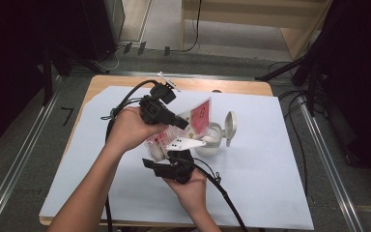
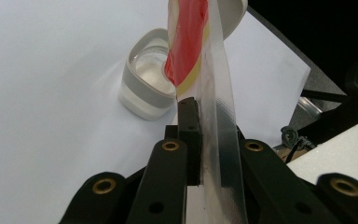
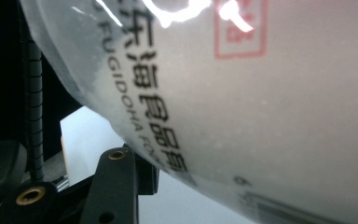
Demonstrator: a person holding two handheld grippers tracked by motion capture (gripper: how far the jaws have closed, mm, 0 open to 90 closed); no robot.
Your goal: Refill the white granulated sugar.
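Forearms: entering from the bottom of the high view, both hands meeting above the middle of the desk [image 1: 270,193].
Bag [image 1: 183,133]: being held up in the air between both hands, tilted toward the small white tub [image 1: 207,142], its open corner hanging just over the tub's mouth.
Left gripper [image 1: 182,122]: gripping from above, fingers [image 2: 189,135] clenched hard on the flat clear edge of the bag [image 2: 216,116], red print bunching just beyond the tips.
Right gripper [image 1: 178,157]: sitting under the bag, fingers [image 3: 116,186] partly spread against the full, rounded lower part [image 3: 242,93]; pressing or merely cupping, cannot tell.
Tub: standing on the white sheet [image 1: 256,159], hinged lid [image 1: 230,126] flipped up at its right, white grains already lying inside [image 2: 151,70].
Handling, as a judgement: soft, slack film holding loose grains, likely shifting and sagging when tipped; smooth plastic, probably slippery.
Where to grip: pinching the flat sealed edge for steering, supporting the heavy belly from below.
Risk: squeezing the belly too firmly, possibly bursting grains past the tub.
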